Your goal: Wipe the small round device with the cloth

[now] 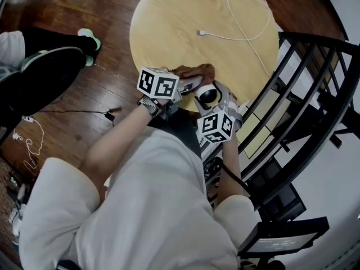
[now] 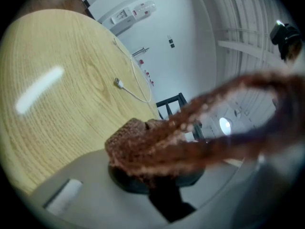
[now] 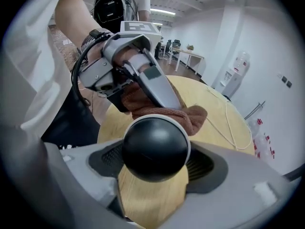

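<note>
The small round device is a black ball with a white rim, and my right gripper is shut on it just above the near edge of the round wooden table. In the head view the device sits between the two marker cubes. My left gripper is shut on a brown cloth, which lies against the far side of the device. In the left gripper view the cloth fills the jaws and hides the device. The right gripper view shows the cloth bunched right behind the ball.
A white cable loops over the far half of the table. A black metal rack stands close on the right. A person's legs and shoes are at the left on the wooden floor.
</note>
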Motion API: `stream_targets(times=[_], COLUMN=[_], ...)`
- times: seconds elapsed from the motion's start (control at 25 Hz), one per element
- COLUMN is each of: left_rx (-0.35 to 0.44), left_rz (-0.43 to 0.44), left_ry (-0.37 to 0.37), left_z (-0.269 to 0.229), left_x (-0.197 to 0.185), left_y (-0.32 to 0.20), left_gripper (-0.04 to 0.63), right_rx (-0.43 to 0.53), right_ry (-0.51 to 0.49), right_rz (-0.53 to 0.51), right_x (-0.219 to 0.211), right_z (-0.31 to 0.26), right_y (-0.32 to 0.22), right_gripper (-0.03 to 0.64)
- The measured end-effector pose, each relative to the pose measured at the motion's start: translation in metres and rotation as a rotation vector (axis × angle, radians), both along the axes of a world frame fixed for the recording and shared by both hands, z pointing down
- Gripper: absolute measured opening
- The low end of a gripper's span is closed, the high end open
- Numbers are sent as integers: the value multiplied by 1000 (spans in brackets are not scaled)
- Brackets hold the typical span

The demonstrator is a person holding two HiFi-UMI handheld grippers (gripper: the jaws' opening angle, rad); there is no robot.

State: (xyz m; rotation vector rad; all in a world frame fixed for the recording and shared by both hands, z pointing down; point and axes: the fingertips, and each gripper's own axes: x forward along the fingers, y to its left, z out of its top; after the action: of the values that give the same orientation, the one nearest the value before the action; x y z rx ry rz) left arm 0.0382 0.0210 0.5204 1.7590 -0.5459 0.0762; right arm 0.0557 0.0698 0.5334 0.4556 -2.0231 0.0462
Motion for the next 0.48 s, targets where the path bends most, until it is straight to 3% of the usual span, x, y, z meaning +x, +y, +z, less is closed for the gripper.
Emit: stream_targets(times=[0.2, 0.48], left_rx=[-27, -52], left_rz=[-14, 0], left_ry=[-34, -127], left_z=[13, 33], left_x=[-6, -13], left_y=[-1, 1], left_gripper=[84, 83], right_rx=[-15, -5], right_ry=[-30, -40], right_rz=[64, 55], right_x=[-4, -10], right_z=[-2, -4], right_y=[0, 2], right_gripper=[365, 364])
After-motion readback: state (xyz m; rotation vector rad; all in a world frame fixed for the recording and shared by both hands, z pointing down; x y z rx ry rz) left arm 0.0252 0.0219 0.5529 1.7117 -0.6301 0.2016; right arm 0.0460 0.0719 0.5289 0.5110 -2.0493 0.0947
